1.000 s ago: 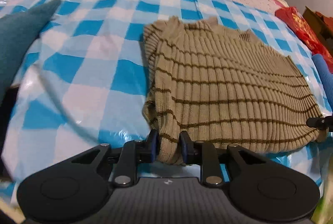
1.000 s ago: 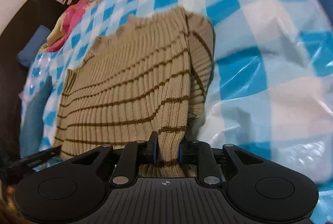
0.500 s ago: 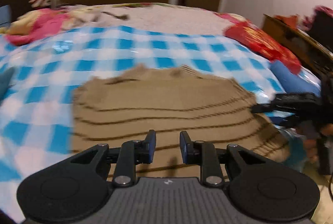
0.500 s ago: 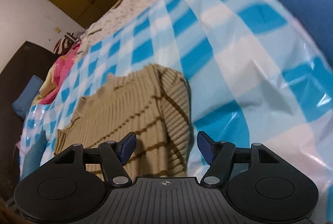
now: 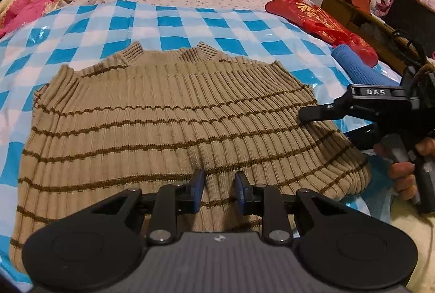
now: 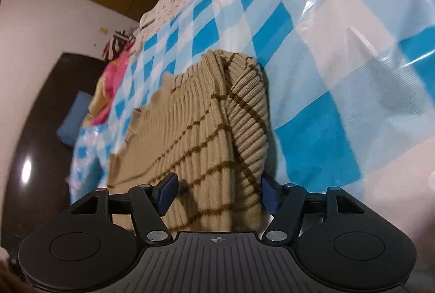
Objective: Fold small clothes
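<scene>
The sweater (image 5: 168,124) lies flat on the checked plastic sheet (image 5: 174,21), collar at 12 o'clock from my left camera and its sides tucked under. My left gripper (image 5: 218,188) sits at the near edge with its jaws almost closed. A ridge of knit runs up into the narrow gap, so I read that as a pinch on the sweater. My right gripper (image 6: 217,192) comes in from 3 o'clock, with the person's hand (image 5: 405,173) on its handle. Its jaws have just been opening wide and then easing in slightly. The rolled side fold lies between the pads, but neither one presses on it.

My main worry is the left pinch. If I shift that hand before letting go, the knit will drag across the glossy sheet, which looks slippery, and the whole garment may slide out of square. On the right, the tucked side bulges at 1 o'clock from that camera. It looks springy and could flop open now that nothing clamps it. If I close here I may catch only the top layer, or the plastic sheet with it.

I see no basket or bin for finished pieces. A red bag (image 5: 320,26) lies at 2 o'clock, but I cannot see what is in it. A rolled blue cloth (image 5: 356,67) lies just beside it.
</scene>
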The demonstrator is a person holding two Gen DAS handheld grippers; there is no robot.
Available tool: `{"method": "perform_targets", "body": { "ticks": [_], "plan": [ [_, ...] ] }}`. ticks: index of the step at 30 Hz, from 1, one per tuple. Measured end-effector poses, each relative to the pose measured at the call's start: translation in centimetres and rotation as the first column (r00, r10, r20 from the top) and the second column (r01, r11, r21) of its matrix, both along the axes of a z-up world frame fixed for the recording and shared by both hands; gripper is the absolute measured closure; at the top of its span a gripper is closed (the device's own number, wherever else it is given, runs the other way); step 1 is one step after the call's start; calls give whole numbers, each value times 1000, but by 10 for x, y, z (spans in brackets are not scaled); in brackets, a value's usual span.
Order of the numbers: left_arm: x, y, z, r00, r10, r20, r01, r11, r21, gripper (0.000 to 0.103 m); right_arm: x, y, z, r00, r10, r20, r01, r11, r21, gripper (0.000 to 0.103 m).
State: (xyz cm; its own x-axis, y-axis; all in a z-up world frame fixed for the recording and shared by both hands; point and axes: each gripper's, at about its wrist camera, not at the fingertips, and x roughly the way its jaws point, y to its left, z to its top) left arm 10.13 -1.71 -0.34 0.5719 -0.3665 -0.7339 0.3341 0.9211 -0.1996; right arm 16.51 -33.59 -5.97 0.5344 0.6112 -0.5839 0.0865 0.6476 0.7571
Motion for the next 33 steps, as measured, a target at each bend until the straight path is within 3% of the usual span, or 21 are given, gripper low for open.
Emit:
{"method": "perform_targets", "body": {
  "ticks": [1, 3, 4, 6, 8, 11, 13, 17, 19, 22, 27, 30, 33],
  "plan": [
    [1, 1, 1, 1000, 3, 3, -3, 1000, -6, 68, 2, 2, 0, 1000, -1, -5, 1, 1000, -6, 49],
    [1, 4, 10, 999, 19, 41, -19, 1000, -8, 68, 1, 4, 3, 1000, -4, -10, 4, 1000, -25, 73],
    [0, 6, 15, 997, 30, 67, -30, 1000, -5, 68, -3, 1, 3, 1000, -15, -12, 15, 1000, 2, 77],
    [5, 12, 24, 989, 67, 134, -70, 997, 17, 68, -12, -6, 7, 999, -35, -3, 35, 997, 63, 79],
    [19, 19, 25, 979, 126, 163, -138, 989, 61, 68, -18, -6, 16, 999, -39, 13, 38, 998, 52, 80],
    [49, 47, 14, 958, 246, 149, -262, 960, 100, 68, -18, 1, 28, 999, -34, 39, 34, 999, 14, 80],
    [66, 73, 1, 930, 354, 101, -366, 920, 141, 68, -17, 2, 32, 998, -38, 44, 38, 999, -2, 80],
    [75, 117, -6, 887, 462, -3, -462, 886, -35, 67, -20, 10, 41, 998, -32, 51, 36, 996, -79, 80],
    [74, 122, -5, 866, 501, 4, -499, 864, -61, 67, -20, 15, 47, 998, -30, 51, 35, 995, -94, 80],
    [65, 121, 0, 843, 536, 45, -535, 844, -44, 67, -21, 23, 62, 997, -36, 72, 46, 990, -135, 80],
    [25, 99, 15, 877, 441, 191, -463, 882, 85, 67, -15, 44, 103, 991, -23, 133, 48, 981, -189, 82],
    [2, 94, 19, 920, 353, 169, -366, 929, 50, 66, -9, 69, 129, 986, 14, 167, 24, 974, -224, 84],
    [-9, 91, 14, 943, 308, 126, -315, 948, 40, 66, 1, 109, 149, 977, 83, 194, -30, 965, -260, 85]
  ]
}}
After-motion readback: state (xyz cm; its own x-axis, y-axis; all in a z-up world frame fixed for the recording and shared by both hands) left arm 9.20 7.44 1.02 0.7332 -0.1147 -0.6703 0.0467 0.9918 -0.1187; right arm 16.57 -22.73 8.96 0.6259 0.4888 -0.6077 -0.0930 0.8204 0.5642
